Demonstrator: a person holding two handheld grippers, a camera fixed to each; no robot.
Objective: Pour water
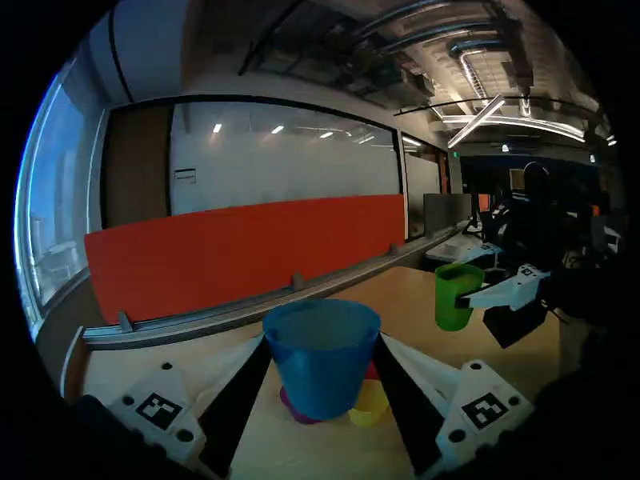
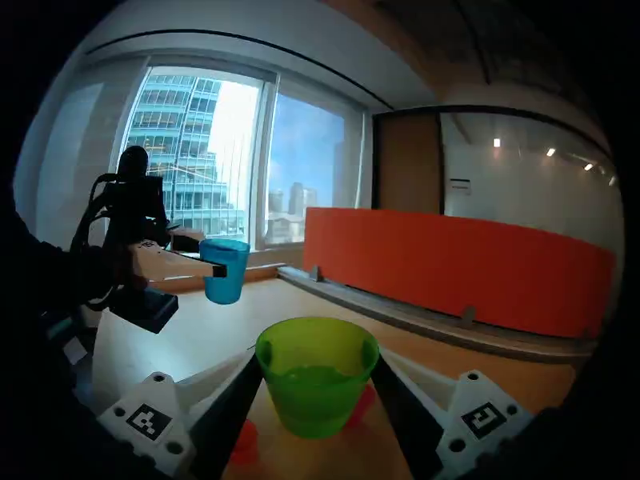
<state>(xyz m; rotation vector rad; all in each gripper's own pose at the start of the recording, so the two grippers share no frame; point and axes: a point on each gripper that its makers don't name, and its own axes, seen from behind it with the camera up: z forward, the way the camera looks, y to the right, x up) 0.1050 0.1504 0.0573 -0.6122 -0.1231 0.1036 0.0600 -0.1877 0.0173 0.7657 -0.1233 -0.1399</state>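
1. A tall window (image 2: 208, 152) closes one end of the room, with glass towers outside it.
2. A long orange partition (image 1: 240, 248) stands along the back edge of the wooden table (image 1: 416, 292), with a glass wall above it. A pale sheet hangs on that glass, too small to read.
3. The left gripper (image 1: 322, 344) is partly closed, one finger pressed to each side of the blue cup (image 1: 322, 360). It holds the cup upright over the table's near edge. Seen from the right gripper view, it hangs over the window end of the table.
4. The right gripper (image 2: 318, 360) is also partly closed, a finger against each side of the green cup (image 2: 318, 376). It holds that cup upright above the table, well apart from the blue one and farther from the window.
5. The blue cup is a plain, opaque plastic tumbler, wider at the rim than at the base. I cannot tell what is inside it.
6. The green cup has the same tapered shape but is translucent. A darker green band fills its lower half, which looks like liquid.
7. Under the blue cup, smaller cups sit on the table between the fingers. A purple cup (image 1: 292, 408) peeks out at one side and a yellow cup (image 1: 370, 404) at the other, with a sliver of pink just above the yellow.
8. Two red pieces (image 2: 244, 444) show beneath the green cup, too blurred to identify.
9. Each gripper finger carries a square black-and-white marker (image 1: 158, 408). I can read no brand or lettering on them.
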